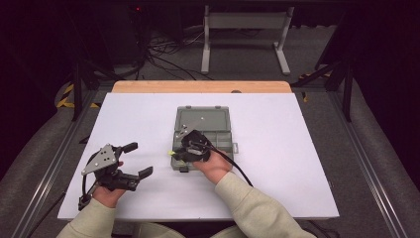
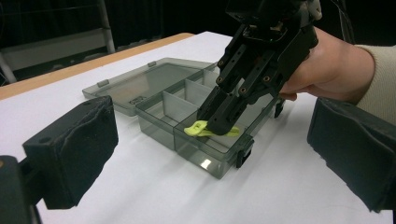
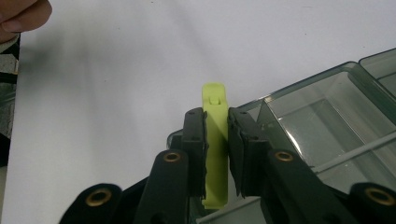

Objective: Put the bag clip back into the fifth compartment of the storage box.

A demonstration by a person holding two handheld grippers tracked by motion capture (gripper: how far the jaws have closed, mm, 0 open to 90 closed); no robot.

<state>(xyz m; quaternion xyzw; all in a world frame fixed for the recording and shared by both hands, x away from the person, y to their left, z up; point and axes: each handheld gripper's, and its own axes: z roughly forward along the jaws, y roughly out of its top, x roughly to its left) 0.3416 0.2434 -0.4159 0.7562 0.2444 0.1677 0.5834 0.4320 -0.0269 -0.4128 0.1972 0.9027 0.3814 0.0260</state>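
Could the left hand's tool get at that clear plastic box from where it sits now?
Probably yes. The left gripper is open and holds nothing, with bare table between it and the box. The right gripper, holding a yellow-green clip, crowds the near corner.

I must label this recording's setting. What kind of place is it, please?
Probably a lab or workshop set up for recording, not a home. A white table stands in a dark room, loose cables lie on the floor behind it, and a metal frame stands further back.
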